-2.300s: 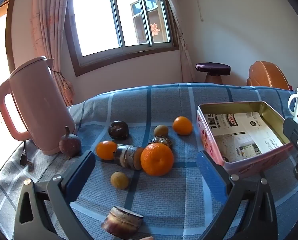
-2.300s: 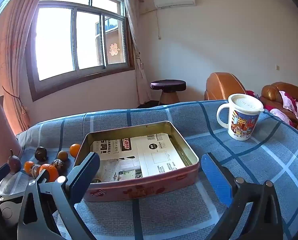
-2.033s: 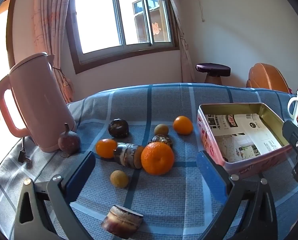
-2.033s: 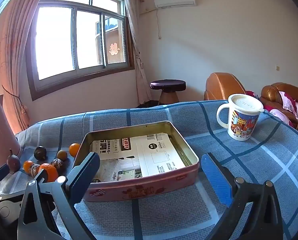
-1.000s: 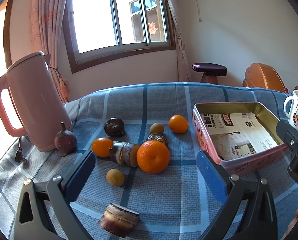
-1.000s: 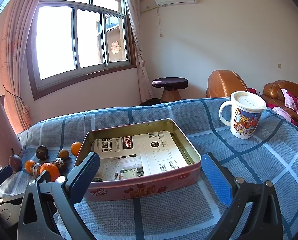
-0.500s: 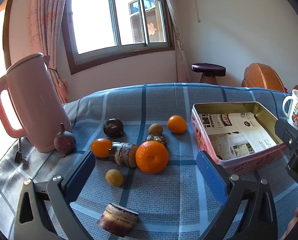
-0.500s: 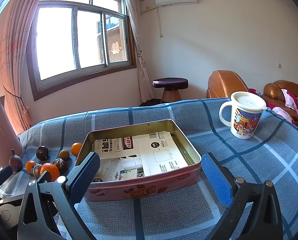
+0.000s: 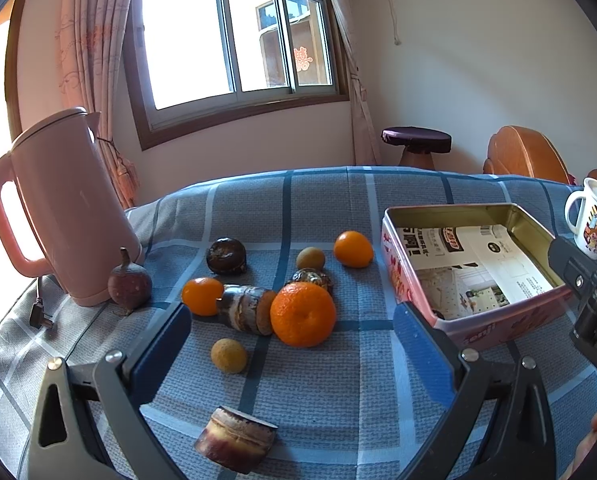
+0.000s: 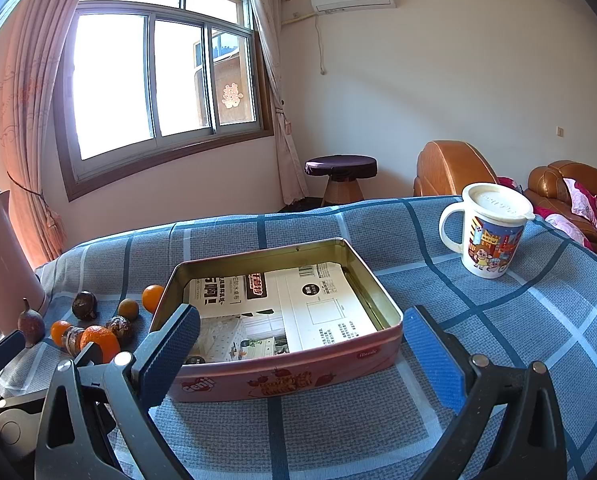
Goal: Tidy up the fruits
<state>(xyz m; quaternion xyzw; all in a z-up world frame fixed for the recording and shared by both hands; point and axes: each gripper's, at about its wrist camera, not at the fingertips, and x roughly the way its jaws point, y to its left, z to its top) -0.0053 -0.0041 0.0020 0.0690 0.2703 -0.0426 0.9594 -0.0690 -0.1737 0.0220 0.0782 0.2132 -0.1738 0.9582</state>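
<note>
Over the blue plaid cloth (image 9: 318, 392), left gripper (image 9: 292, 354) hovers with jaws spread wide, holding nothing. Between its blue pads (image 9: 160, 346): a big orange (image 9: 302, 314) touching a dark banded cane piece (image 9: 244, 309), a small tan fruit (image 9: 229, 355) nearer, a cut cane stub (image 9: 236, 444) nearest the camera. Beyond: small orange (image 9: 202, 296), a dark mottled fruit (image 9: 309, 278), a dark round fruit (image 9: 226, 255), a greenish fruit (image 9: 310, 258), another orange (image 9: 353, 249). A purple stemmed fruit (image 9: 129, 287) sits against the pink kettle (image 9: 58, 208).

Right gripper (image 10: 298, 350), jaws also spread and empty, frames the pink tin (image 10: 290, 376). Tin lined with printed paper (image 10: 282, 312), no fruit inside. All fruit lies on the cloth left of the tin. Lidded mug (image 10: 486, 236) stands well apart, right of the tin.
</note>
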